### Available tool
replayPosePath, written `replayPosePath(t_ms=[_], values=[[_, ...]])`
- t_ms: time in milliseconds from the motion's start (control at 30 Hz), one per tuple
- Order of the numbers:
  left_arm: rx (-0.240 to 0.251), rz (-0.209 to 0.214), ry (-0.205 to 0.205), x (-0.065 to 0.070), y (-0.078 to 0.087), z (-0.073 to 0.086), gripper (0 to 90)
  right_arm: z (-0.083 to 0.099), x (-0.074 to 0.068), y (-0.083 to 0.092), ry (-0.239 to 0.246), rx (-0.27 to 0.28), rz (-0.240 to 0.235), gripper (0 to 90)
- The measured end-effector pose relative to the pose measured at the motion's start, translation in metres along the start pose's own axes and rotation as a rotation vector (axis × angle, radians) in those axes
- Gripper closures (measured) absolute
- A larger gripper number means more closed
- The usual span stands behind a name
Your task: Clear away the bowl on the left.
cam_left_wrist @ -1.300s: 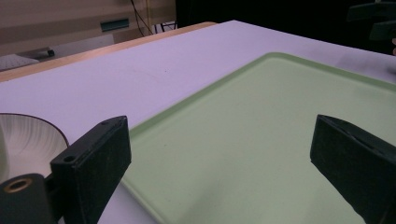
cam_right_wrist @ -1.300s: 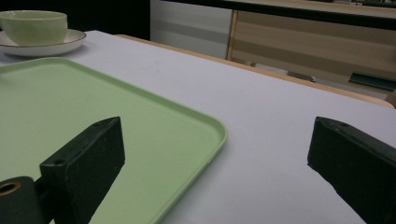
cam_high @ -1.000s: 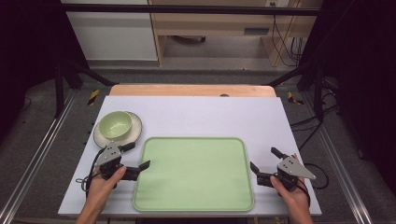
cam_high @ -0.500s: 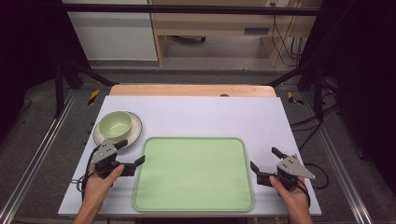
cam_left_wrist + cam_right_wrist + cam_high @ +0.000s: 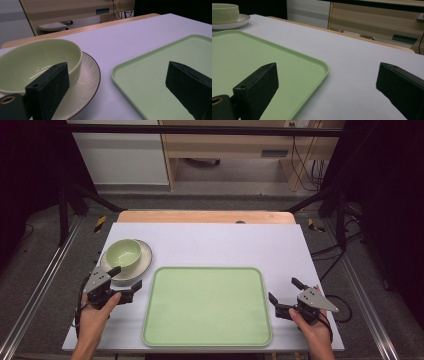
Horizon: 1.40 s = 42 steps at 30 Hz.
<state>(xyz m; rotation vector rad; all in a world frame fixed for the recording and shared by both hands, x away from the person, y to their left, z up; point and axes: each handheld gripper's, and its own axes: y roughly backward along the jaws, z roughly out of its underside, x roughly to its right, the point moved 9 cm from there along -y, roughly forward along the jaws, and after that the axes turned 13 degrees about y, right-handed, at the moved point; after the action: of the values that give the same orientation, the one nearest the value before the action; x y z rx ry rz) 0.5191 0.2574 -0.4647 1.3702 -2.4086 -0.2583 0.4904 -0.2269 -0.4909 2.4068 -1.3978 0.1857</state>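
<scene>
A pale green bowl (image 5: pixel 123 253) sits on a cream plate (image 5: pixel 143 265) with a dark rim at the table's left. An empty light green tray (image 5: pixel 207 305) lies in the middle near the front edge. My left gripper (image 5: pixel 126 278) is open, low over the table, its jaws straddling the gap between plate and tray. In the left gripper view, the bowl (image 5: pixel 37 62), plate (image 5: pixel 86 80) and tray (image 5: pixel 155 75) lie just ahead of the gripper (image 5: pixel 117 67). My right gripper (image 5: pixel 283 289) stands open beside the tray's right edge, holding nothing. The right gripper view has the tray (image 5: pixel 262 55) at the left and the bowl (image 5: pixel 224 12) far off.
The white tabletop (image 5: pixel 225 242) is bare behind the tray and to its right. A wooden strip (image 5: pixel 205 216) runs along the far edge. Dark frame legs and cables stand on the floor on both sides.
My left gripper has moved away from me and a little left, closer to the plate's rim. The right gripper has stayed almost still.
</scene>
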Motion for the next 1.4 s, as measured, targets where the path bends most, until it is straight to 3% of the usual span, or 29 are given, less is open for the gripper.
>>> replayPosePath(t_ms=[267,633,733,933,1167,1300,1400], values=[[0.000,-0.046,-0.009,-0.014,0.005,-0.010,5.1,0.001,0.001,0.000,0.004,-0.004,0.000,4.4],[-0.016,-0.118,0.048,-0.047,-0.001,-0.042,6.0,0.002,0.002,0.004,-0.001,-0.002,0.011,4.3],[-0.021,-0.144,0.070,-0.062,-0.008,-0.054,6.3,0.003,0.004,0.008,-0.003,-0.002,0.023,4.2],[-0.055,-0.182,0.045,-0.076,-0.017,-0.063,6.4,0.005,0.006,0.012,-0.012,-0.004,0.034,4.2],[-0.114,-0.246,-0.027,-0.088,-0.028,-0.075,6.8,0.002,0.006,0.012,-0.007,0.000,0.038,4.2],[-0.126,-0.271,-0.036,-0.086,-0.027,-0.079,6.9,-0.004,0.004,0.014,-0.008,0.017,0.047,4.2],[-0.124,-0.270,-0.019,-0.085,-0.026,-0.083,6.9,-0.008,0.004,0.016,-0.026,0.026,0.053,4.2]])
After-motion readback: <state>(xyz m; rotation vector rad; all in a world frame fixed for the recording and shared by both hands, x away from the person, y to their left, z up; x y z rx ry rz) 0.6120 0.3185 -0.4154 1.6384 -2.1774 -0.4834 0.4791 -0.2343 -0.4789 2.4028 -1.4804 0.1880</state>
